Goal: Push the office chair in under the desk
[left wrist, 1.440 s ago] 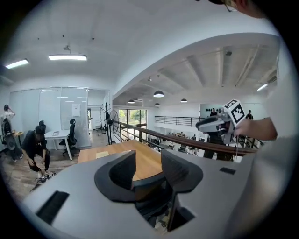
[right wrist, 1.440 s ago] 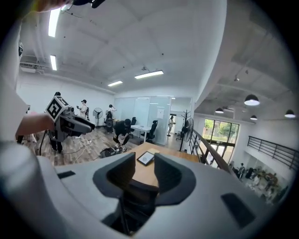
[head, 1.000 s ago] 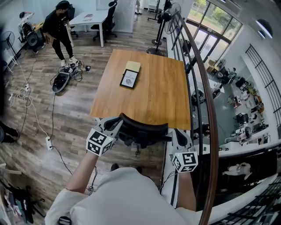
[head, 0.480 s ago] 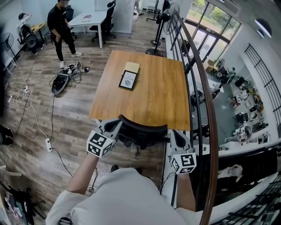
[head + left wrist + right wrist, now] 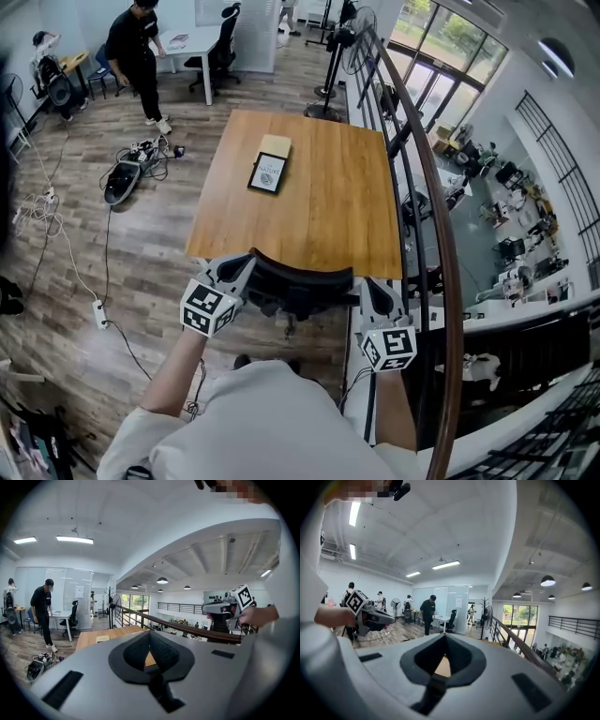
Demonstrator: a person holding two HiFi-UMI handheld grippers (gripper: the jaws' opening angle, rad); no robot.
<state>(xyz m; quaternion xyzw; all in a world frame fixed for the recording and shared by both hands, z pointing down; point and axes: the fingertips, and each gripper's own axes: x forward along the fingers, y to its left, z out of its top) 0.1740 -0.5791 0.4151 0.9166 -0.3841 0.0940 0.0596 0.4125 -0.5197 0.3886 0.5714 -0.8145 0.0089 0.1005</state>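
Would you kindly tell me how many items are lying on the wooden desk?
2: a black-framed picture left of centre on the desk's far half, and a tan pad right behind it, towards the far edge. Nothing else shows there.

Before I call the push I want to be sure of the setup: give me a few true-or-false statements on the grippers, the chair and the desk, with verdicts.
1. The left gripper and the right gripper are both shut, with nothing between their jaws. True.
2. The office chair has its back at the near edge of the desk, between the two grippers. True.
3. The desk top is bare. False: a framed picture and a pale pad lie on it.
4. Someone stands right beside the desk. False: the person in black is far off at the left, near a white table.
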